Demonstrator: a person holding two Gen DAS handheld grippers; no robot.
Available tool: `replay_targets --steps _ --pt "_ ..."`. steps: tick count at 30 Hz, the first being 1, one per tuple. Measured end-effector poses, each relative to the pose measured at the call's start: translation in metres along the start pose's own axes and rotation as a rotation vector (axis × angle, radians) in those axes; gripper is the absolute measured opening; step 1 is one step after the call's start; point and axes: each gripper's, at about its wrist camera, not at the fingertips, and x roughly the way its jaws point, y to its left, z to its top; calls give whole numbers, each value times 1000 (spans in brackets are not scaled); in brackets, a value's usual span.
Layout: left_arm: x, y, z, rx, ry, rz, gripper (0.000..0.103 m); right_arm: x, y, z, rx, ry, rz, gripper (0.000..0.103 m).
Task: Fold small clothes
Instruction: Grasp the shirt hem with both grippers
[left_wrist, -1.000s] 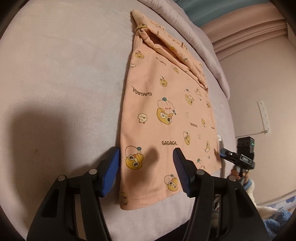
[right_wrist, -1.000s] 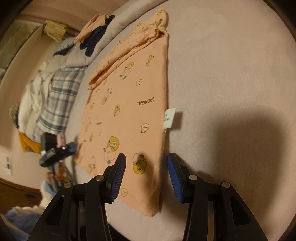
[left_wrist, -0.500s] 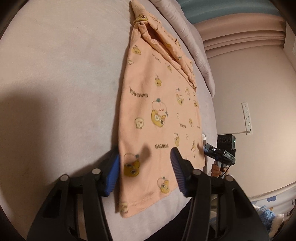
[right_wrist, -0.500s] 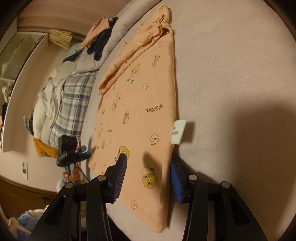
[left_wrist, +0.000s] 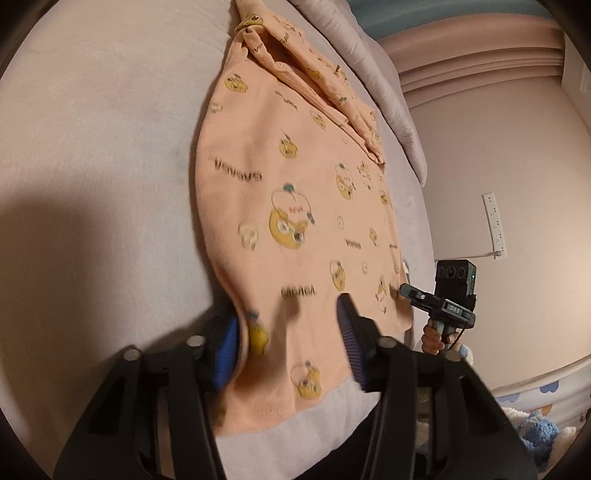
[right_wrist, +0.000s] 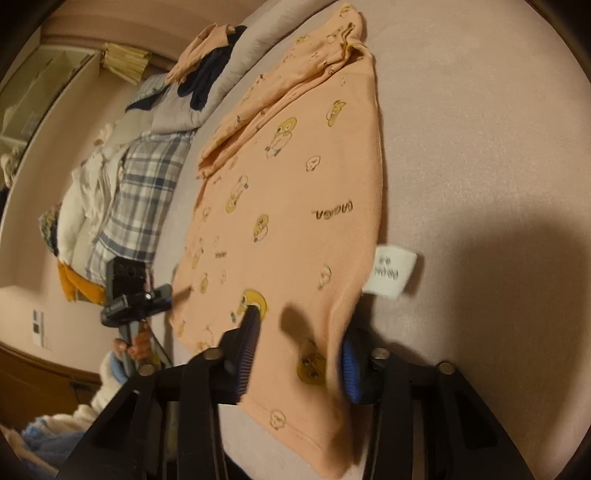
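Note:
A small peach shirt (left_wrist: 295, 206) printed with yellow cartoon figures lies flat on the pale bed cover (left_wrist: 92, 147), its sleeve folded across the far end. My left gripper (left_wrist: 288, 343) straddles the near left corner of the hem. Its jaws are closing, with cloth between the blue pads (left_wrist: 225, 350) and the shirt's edge bunching against the left one. In the right wrist view the shirt (right_wrist: 295, 206) shows a white care label (right_wrist: 391, 275) at its side seam. My right gripper (right_wrist: 299, 354) straddles the near right corner, its jaws closing, with the fabric rising at the right pad.
A grey bolster (left_wrist: 388, 110) runs along the far side of the bed. A plaid garment (right_wrist: 144, 195), white laundry (right_wrist: 85, 206) and dark clothes (right_wrist: 207, 81) are piled beyond the shirt. A socket strip (left_wrist: 495, 225) hangs on the wall. Blue fluffy fabric (left_wrist: 535, 432) lies below the bed edge.
Both pairs of jaws have narrowed around the hem corners. The shirt's side edges now bunch up against the outer pads. Both grippers sit lower and closer to the cloth.

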Motion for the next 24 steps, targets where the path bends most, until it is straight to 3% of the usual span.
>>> replay_targets --steps 2,4,10,15,24 --pt "1 1 -7 -6 2 40 13 -1 4 -7 -31 4 -40 20" --pt "1 5 -8 -34 -11 65 6 0 8 -13 -64 0 -80 14" --pt "-10 -5 -11 -40 -98 39 4 -2 18 -15 -96 -35 -108 9" --pt "-15 -13 -13 -49 -162 -46 3 -12 26 -18 -109 -104 -26 8" --pt "-17 -24 -4 -40 -203 -103 2 -19 39 -15 -115 -176 67 7"
